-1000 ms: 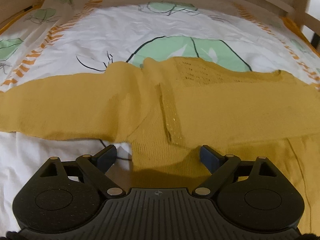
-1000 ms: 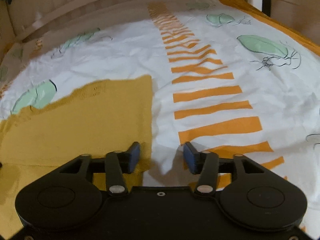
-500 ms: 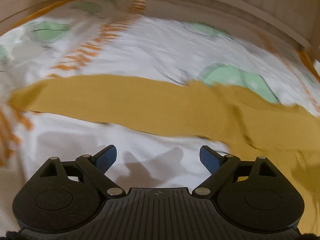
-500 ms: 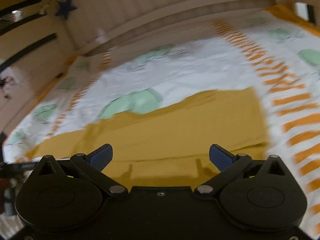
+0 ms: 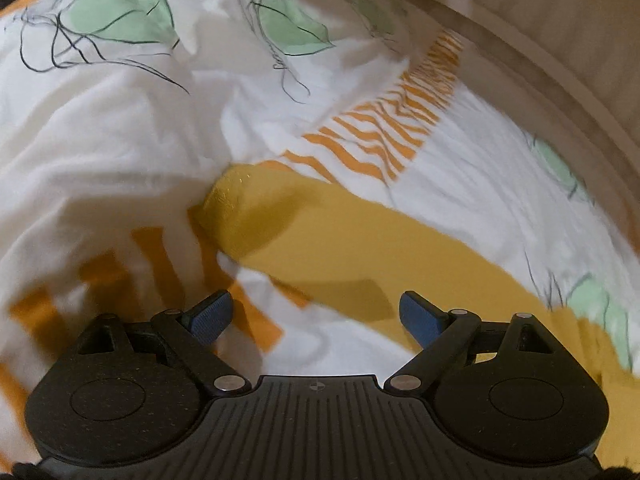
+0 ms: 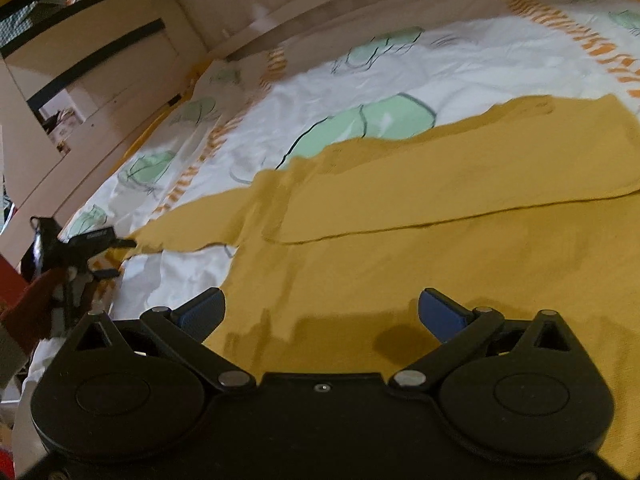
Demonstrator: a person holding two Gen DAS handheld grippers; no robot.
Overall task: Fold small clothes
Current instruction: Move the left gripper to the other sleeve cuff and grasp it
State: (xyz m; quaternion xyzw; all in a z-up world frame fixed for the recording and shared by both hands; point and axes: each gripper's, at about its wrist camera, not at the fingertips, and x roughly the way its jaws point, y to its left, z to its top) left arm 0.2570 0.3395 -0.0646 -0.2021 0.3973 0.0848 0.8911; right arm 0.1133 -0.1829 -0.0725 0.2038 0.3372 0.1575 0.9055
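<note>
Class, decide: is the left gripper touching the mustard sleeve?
Apart. The left wrist view shows the left gripper open, its fingers short of the mustard sleeve.

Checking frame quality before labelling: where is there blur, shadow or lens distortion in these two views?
Left wrist: motion blur smears the bedsheet stripes; gripper shadows fall on the yellow sleeve. Right wrist: sharper, the yellow garment legible, edges soft, fisheye bending the bed frame.

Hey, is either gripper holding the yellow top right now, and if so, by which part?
Nothing is held. The left gripper and the right gripper both have their jaws wide apart, with the yellow top lying flat on the bedsheet.
</note>
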